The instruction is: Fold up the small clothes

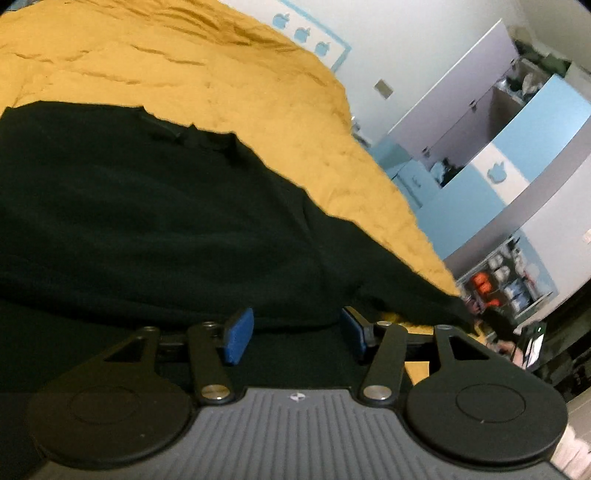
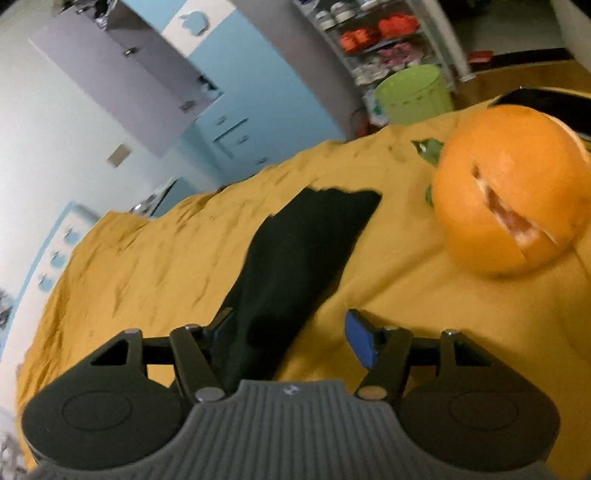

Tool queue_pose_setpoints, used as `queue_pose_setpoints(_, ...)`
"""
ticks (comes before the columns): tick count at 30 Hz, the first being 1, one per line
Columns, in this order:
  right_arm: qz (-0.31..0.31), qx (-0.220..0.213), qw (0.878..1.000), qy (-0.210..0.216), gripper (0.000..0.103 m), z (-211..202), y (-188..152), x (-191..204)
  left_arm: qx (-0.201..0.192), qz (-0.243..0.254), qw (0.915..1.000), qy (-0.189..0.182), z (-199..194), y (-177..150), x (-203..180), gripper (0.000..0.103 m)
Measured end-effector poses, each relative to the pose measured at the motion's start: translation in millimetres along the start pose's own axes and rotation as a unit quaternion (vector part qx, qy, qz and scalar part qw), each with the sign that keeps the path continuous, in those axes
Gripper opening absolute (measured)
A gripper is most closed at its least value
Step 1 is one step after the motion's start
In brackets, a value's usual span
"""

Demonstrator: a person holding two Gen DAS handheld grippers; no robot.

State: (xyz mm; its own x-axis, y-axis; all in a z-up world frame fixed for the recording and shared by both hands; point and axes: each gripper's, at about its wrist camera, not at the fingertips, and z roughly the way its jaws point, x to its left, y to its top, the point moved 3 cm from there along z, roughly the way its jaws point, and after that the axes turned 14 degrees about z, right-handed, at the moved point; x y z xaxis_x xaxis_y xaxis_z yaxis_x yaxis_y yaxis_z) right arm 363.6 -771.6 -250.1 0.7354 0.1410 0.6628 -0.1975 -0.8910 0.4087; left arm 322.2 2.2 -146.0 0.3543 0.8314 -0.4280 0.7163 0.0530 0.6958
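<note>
Garment [image 1: 147, 221]: black, small, lying on mustard cover [image 1: 221, 85]. Left view: it fills the ground ahead of the jaws and runs past both sides, its far edge uneven, one narrow end trailing off beyond the right pad toward the cover's edge.

Left gripper [image 1: 295, 332]: jaws spread wide, blue pads [image 1: 238, 336] apart, nothing pinched. Black cloth lies directly ahead of and beneath the gap; contact with the pads cannot be judged.

Right view: garment [image 2: 295, 258] shows as a long dark strip, starting at the left finger and stretching forward and away, widening to a ragged far end. Cover [image 2: 147, 258] rumpled on either side.

Right gripper [image 2: 288, 339]: jaws released, wide. Left pad sits against or over the strip's near end; right pad [image 2: 360, 341] over bare cover, clear of the cloth. No grasp visible.

Pumpkin [image 2: 513, 192]: orange, with slit-like cuts, ahead and right of the right jaws, resting on the cover, well apart from the strip. Green bit [image 2: 428, 149] just beside it, blurred.

Beyond the cover: green bin [image 2: 413, 94], shelves [image 2: 373, 33], blue-and-lilac cabinets [image 2: 229, 74].
</note>
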Motion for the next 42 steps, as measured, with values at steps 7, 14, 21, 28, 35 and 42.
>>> queue_pose_setpoints(7,0.045,-0.059,0.997,-0.023,0.075,47.2,26.0,2.1,0.030,-0.009,0.9995,-0.001,26.3,-5.7,-0.6,0.063)
queue_pose_setpoints(14,0.037,-0.052,0.998,-0.010,0.018,55.5,29.6,5.1,0.047,-0.025,0.9986,-0.003,34.2,-12.9,3.9,0.063)
queue_pose_setpoints(21,-0.023,-0.067,0.996,0.049,0.018,4.4,23.7,44.7,0.023,-0.034,0.9991,-0.008,12.8,-10.3,7.3,0.063)
queue_pose_setpoints(28,-0.096,-0.015,0.976,0.193,0.018,-94.4,-35.1,136.2,-0.001,-0.074,0.9972,-0.012,-22.4,-21.3,30.0,0.063)
queue_pose_setpoints(35,-0.185,0.120,0.918,0.331,0.018,-184.4,-205.5,221.2,-0.041,-0.126,0.9911,-0.014,-59.0,-34.9,61.9,0.064)
queue_pose_setpoints(42,-0.251,0.296,0.853,0.349,0.034,-214.1,-432.5,221.4,-0.074,-0.167,0.9829,0.025,-96.7,-46.9,108.6,0.064)
